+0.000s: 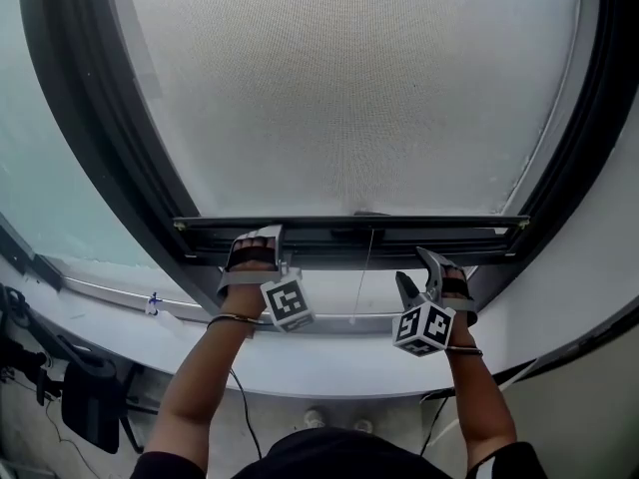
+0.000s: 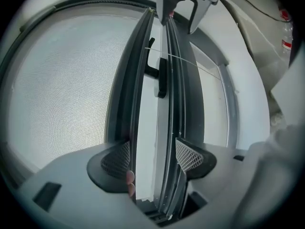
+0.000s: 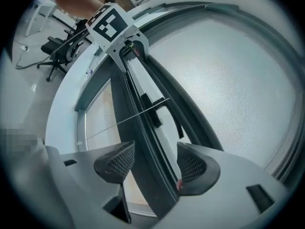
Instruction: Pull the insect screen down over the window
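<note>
Just above the sill [image 1: 319, 367], insect screen [image 1: 349, 88] nearly fully down, bottom bar [image 1: 349, 230] short of seating. Jaws of left gripper [image 1: 255, 239] clamped on that bar; right gripper [image 1: 414, 267] jaws spread around it, not gripping. Remaining, by the look: final short pull.

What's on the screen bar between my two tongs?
A thin cord hanging from the bar at mid-span, and a small dark handle; both gripper views show both, the head view the cord.
</note>
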Demonstrator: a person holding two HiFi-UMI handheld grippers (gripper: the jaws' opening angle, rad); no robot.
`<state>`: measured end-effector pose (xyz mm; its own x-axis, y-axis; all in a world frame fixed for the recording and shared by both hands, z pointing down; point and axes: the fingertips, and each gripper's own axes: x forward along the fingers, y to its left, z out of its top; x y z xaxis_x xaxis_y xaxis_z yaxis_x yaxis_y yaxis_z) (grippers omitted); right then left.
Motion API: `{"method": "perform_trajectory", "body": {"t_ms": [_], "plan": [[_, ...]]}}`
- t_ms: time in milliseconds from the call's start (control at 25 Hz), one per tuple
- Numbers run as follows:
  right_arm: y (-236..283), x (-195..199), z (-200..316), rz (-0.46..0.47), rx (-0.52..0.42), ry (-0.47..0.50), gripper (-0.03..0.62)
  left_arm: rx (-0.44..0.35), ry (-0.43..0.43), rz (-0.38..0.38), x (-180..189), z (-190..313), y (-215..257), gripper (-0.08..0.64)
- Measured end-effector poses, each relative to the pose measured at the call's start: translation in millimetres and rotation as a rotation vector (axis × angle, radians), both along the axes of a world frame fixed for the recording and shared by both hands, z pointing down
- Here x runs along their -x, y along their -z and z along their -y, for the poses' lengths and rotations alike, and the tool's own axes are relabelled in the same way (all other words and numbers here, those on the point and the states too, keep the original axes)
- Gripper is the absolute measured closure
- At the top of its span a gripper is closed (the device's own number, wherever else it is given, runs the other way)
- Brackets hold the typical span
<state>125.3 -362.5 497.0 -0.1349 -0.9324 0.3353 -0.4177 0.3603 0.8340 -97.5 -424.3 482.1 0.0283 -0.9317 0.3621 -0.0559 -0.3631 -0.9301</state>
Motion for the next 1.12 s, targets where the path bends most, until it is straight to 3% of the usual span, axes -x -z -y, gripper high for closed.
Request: {"method": "perform_trajectory", "body": {"t_ms": [280, 560, 1120], "plan": [[26.1, -12.4, 14.6, -0.108, -0.08, -0.014, 0.31, 0.005, 0.002, -0.003, -0.9, -0.9, 0.0, 0.258], [19.6, -21.8, 25.7, -0.192, -0.01, -0.005, 0.216, 0.006, 0.009, 0.018, 0.8, -0.1, 0.2, 0.258], [10.0, -35.2, 30.4, -0.448, 0.039, -0.011, 0.213, 0.012, 0.013, -0.013, -3.2, -2.6, -3.3, 0.258]]}}
